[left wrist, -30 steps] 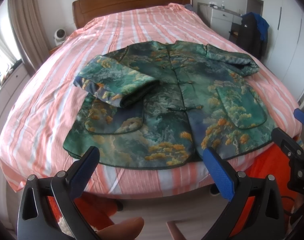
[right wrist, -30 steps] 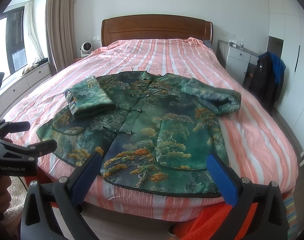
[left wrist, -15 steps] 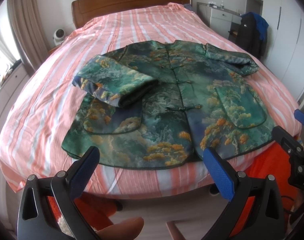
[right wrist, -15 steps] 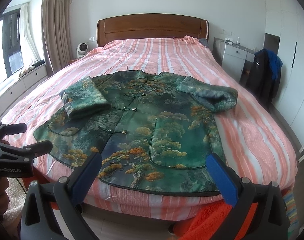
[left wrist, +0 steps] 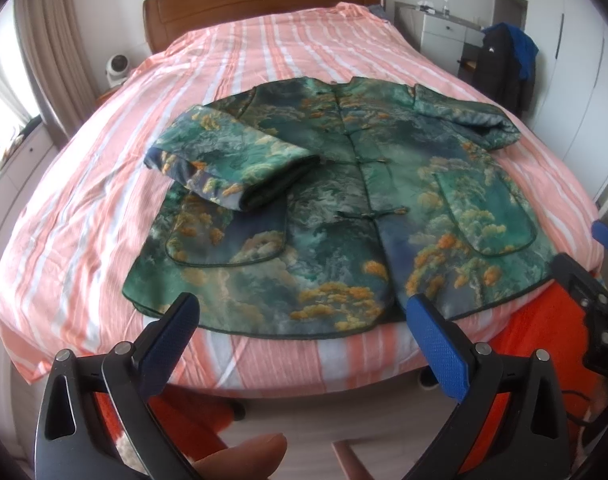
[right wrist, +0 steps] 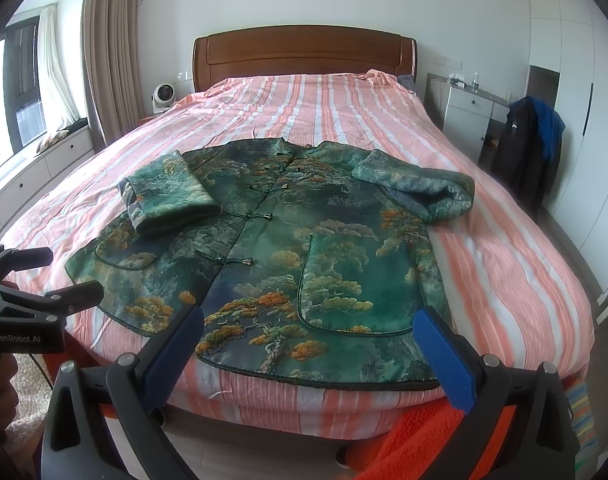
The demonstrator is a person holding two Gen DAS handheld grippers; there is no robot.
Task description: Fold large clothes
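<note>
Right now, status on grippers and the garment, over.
Left gripper and right gripper open, empty, short of the bed. Green jacket flat, buttoned, both sleeves folded in. Nothing in the way.

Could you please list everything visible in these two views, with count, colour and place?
jacket: one, green with orange pines, flat on the bed, left sleeve folded in
bed: one, pink-and-white striped cover, brown headboard
fan: one, white, left of the headboard
drawer unit: one, white, right of the bed
dark coat: one, black and blue, hanging at right
curtain: one, beige, left
left gripper: blue pads, open
right gripper: blue pads, open
</note>
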